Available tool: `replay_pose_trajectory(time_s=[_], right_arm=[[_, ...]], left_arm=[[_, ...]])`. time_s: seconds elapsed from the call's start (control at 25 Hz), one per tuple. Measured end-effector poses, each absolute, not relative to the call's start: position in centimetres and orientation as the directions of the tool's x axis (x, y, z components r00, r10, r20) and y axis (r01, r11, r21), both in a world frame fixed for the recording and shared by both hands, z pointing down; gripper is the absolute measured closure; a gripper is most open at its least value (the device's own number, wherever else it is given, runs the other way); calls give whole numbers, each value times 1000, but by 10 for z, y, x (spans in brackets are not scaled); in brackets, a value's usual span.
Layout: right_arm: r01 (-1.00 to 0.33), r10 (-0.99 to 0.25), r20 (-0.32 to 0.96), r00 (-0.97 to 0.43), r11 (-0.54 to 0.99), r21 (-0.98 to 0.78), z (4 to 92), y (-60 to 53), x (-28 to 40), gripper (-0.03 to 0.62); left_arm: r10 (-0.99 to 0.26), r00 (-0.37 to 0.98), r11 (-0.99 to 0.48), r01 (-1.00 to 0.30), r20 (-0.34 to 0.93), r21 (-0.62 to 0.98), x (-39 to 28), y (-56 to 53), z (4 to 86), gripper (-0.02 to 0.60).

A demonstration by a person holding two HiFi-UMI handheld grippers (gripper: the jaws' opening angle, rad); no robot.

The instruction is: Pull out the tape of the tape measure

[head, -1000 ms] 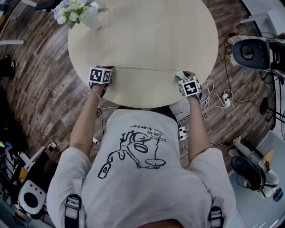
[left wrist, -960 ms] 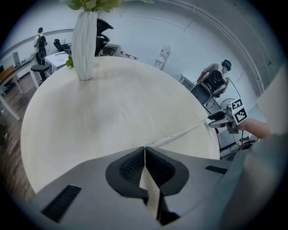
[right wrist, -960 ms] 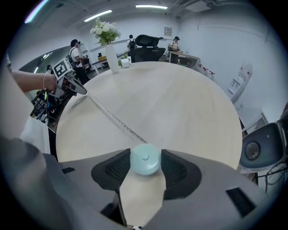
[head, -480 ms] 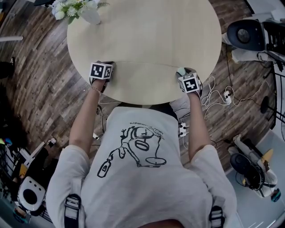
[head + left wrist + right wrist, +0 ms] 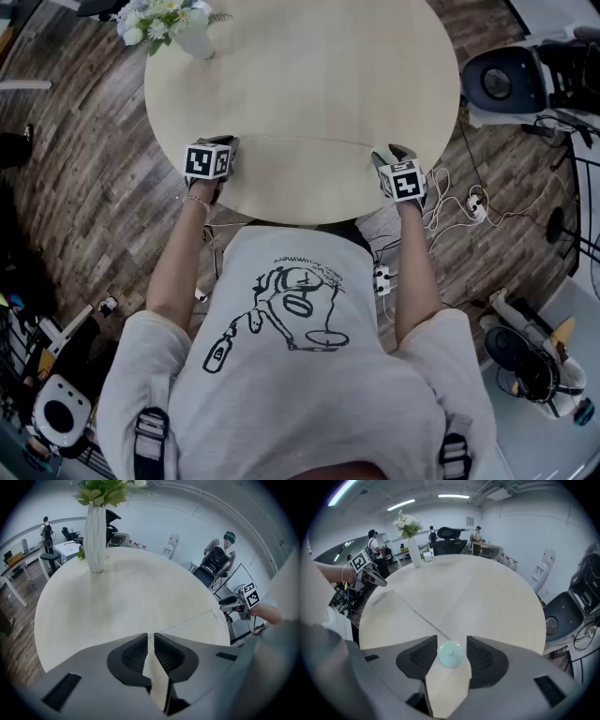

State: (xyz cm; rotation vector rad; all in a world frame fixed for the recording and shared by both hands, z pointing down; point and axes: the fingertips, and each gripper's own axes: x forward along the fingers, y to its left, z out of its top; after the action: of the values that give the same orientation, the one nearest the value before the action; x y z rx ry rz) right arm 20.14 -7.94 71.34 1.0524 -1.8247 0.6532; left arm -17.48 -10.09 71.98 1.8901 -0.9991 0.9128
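The tape measure is a small round pale-green case (image 5: 451,654) lying on the round table (image 5: 309,75) near its front edge. It sits between the jaws of my right gripper (image 5: 452,642), which are closing around it with thin gaps still showing beside the pads. Its thin tape (image 5: 300,141) is drawn out leftward across the table (image 5: 417,614). My left gripper (image 5: 151,637) is shut on the tape's end (image 5: 187,622). In the head view the left gripper (image 5: 228,147) and the right gripper (image 5: 388,153) stand far apart along the near edge.
A white vase of flowers (image 5: 183,33) stands at the table's far left (image 5: 95,536). Cables and a power strip (image 5: 473,202) lie on the wooden floor right of the table. A chair (image 5: 502,84) stands at the right.
Both grippers stay at the table's near edge, with the tape still stretched between them. Only the view sways a little.
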Motion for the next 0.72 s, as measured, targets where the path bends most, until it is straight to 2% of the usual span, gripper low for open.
replay_pose_trajectory(time_s=[0.4, 0.72], right_arm=[[-894, -572, 756, -319, 446, -39, 618, -97, 183, 498], [-886, -655, 660, -368, 463, -34, 550, -90, 164, 536]], left_arm=[[-458, 490, -410, -857, 742, 313, -151, -112, 642, 549], [-574, 531, -447, -841, 624, 304, -130, -117, 575, 558]])
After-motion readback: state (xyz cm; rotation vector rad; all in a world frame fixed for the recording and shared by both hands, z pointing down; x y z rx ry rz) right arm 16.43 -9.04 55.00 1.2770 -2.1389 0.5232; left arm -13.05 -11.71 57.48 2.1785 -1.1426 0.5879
